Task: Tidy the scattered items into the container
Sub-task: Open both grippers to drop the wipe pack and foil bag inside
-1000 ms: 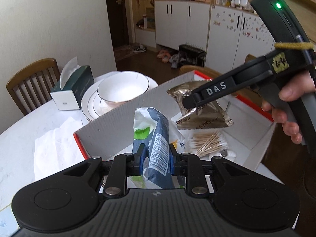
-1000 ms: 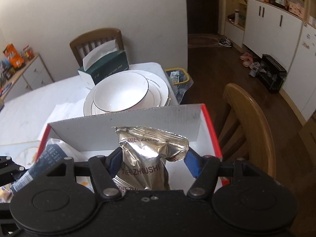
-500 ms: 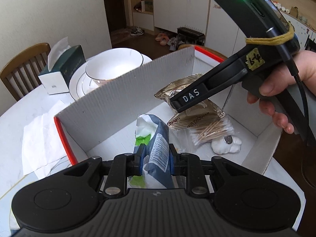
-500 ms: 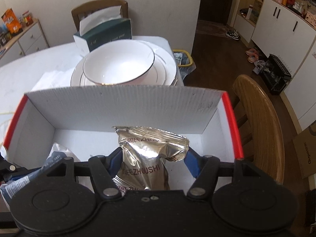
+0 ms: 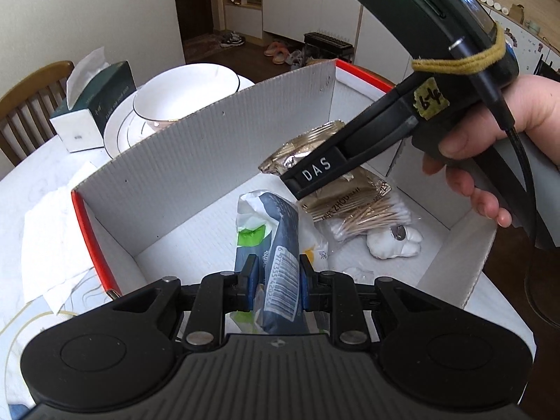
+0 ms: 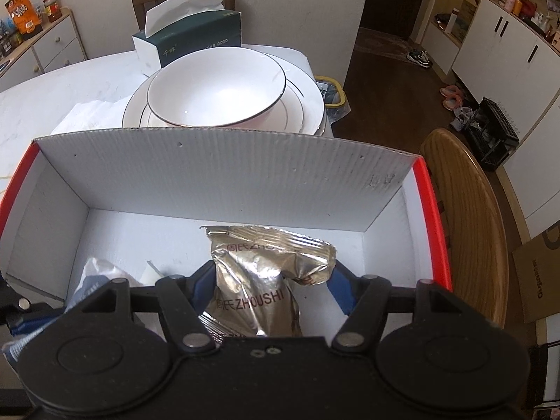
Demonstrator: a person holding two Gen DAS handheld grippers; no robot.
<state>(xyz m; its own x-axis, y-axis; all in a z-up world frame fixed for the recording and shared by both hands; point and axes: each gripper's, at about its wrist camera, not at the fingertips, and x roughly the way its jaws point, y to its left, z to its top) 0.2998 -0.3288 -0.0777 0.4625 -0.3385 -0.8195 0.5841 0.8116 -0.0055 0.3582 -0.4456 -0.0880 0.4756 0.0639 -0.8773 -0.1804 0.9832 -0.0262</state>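
A white cardboard box with red edges (image 5: 196,161) stands open on the table; it also shows in the right wrist view (image 6: 224,178). My left gripper (image 5: 276,280) is shut on a blue-grey packet with a barcode (image 5: 281,241), held inside the box. My right gripper (image 6: 273,280) is shut on a gold foil snack bag (image 6: 259,280), low inside the box; the bag and gripper also show in the left wrist view (image 5: 315,171). A bag of cotton swabs (image 5: 371,217) and a white lump (image 5: 392,245) lie on the box floor.
A white bowl on plates (image 6: 217,94) and a green tissue box (image 6: 189,42) stand behind the box. White paper napkins (image 5: 52,245) lie left of it. A wooden chair (image 6: 469,217) stands right of the table.
Both grippers have moved forward and down into the box with their items. The foil bag now sits close to the box floor.
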